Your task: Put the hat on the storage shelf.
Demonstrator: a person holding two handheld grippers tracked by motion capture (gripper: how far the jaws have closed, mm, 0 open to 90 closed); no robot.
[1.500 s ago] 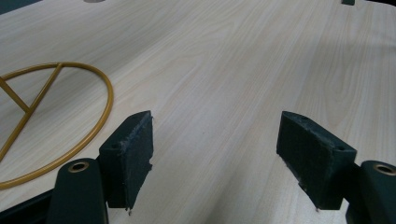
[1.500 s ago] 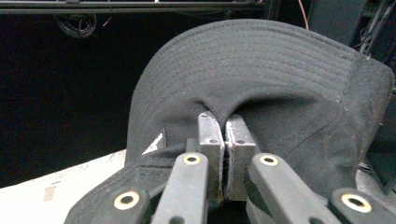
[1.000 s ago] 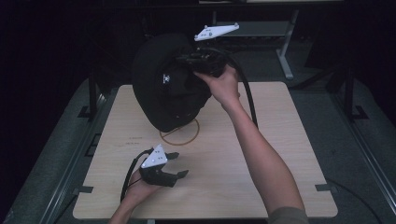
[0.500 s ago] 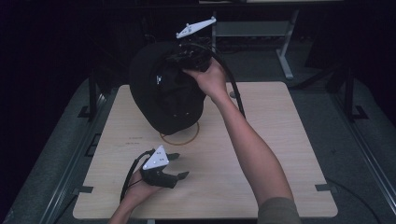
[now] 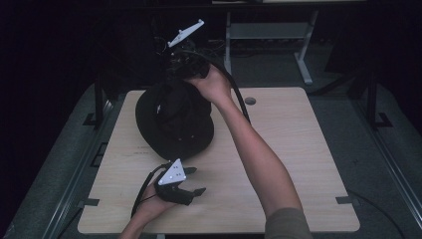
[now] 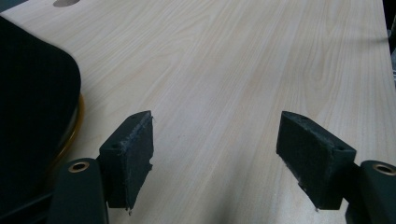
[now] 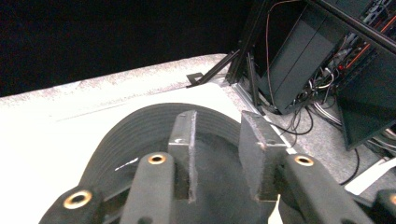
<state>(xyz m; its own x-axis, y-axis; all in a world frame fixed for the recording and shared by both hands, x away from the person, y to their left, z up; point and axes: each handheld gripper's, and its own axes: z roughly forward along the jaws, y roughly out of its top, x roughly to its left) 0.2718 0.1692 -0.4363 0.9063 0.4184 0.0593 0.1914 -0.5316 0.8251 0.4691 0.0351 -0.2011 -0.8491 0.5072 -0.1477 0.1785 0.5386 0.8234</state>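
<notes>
The black hat (image 5: 174, 119) lies on the table (image 5: 298, 149), left of centre. Above its far edge the right gripper (image 7: 217, 154) has just been parting its fingers (nothing between them). Near the hat, the left gripper (image 5: 191, 181) is spread wide, released.

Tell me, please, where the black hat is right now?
In the high view the black hat lies on the table's far left part, just beyond the left gripper.
</notes>
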